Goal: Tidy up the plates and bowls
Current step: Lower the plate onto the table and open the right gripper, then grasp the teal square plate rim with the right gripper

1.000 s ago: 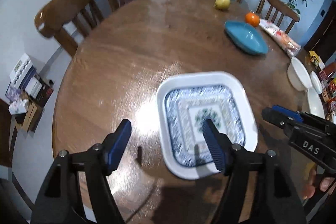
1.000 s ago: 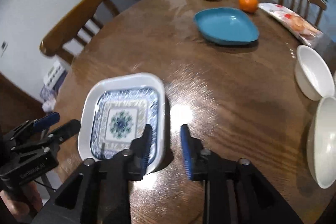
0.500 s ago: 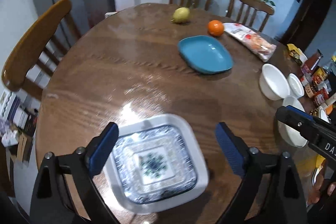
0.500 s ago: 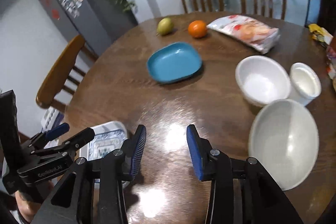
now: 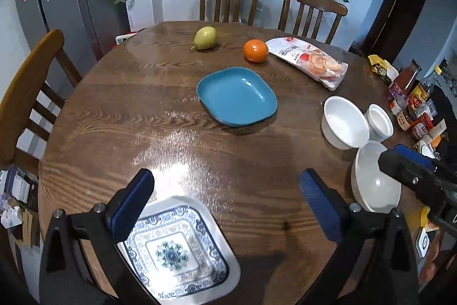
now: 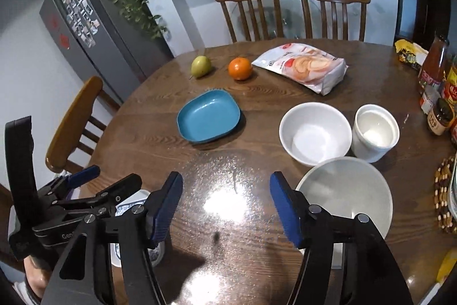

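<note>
Patterned plate (image 5: 174, 250) now released, left gripper (image 5: 225, 196) opening, lifted clear

left claw (image 5: 227, 197) is opening, nothing between its fingers; patterned square plate (image 5: 174, 250) lies on the surface (image 5: 137, 116) just below it, blue plate (image 5: 237, 96) well ahead.

The round table (image 5: 120, 116) was dark wood with bold grain, polished enough to throw back glare. The blue plate (image 5: 237, 96) looked smooth and faintly satin – ceramic or plastic, hard to say. The white bowls (image 6: 315, 132) were glossy, like glazed china, as was the patterned square plate (image 5: 174, 250). The snack bag (image 6: 302, 66) was shiny plastic film – crinkled. The gripper pads (image 6: 167, 207) were ribbed blue, on matt black plastic.
</note>
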`<state>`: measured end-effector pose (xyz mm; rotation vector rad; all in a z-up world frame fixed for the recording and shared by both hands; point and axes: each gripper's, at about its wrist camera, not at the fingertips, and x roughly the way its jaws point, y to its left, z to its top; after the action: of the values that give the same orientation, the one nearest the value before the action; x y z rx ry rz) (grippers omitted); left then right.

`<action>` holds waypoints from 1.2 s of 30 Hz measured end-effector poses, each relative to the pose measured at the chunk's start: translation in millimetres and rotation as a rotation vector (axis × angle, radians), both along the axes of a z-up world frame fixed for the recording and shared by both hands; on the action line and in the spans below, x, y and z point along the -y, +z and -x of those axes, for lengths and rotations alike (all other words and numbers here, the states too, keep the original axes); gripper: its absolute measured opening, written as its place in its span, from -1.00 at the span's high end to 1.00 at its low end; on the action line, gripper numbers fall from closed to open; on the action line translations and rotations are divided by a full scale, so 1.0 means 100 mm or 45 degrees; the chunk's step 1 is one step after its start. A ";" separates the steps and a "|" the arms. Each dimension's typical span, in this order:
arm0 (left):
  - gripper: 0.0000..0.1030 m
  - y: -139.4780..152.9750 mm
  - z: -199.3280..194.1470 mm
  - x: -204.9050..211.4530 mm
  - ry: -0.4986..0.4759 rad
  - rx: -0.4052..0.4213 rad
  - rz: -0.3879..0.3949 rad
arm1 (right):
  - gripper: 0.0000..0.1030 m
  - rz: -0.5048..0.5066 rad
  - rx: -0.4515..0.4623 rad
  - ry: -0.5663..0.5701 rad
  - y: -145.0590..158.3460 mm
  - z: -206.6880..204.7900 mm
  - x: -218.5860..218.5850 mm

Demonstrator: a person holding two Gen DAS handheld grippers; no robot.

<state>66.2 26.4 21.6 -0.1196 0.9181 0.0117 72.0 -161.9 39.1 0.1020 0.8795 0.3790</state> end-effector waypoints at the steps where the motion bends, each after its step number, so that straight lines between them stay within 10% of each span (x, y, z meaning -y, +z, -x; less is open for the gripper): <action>1: -0.98 0.01 -0.03 0.00 0.001 0.005 -0.004 | -0.27 0.006 0.001 -0.001 0.00 -0.03 -0.01; 27: -0.98 0.64 -1.05 -0.20 0.067 0.091 -0.053 | -0.35 0.006 0.046 0.063 0.56 -1.20 -0.37; 36: -0.98 0.20 -1.27 -0.27 0.086 -0.051 -0.029 | -0.35 0.048 -0.013 0.064 0.33 -1.47 -0.42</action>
<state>193.0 53.1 41.5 -0.1294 0.9532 0.0872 219.2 -120.1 72.6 0.0472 0.9004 0.4094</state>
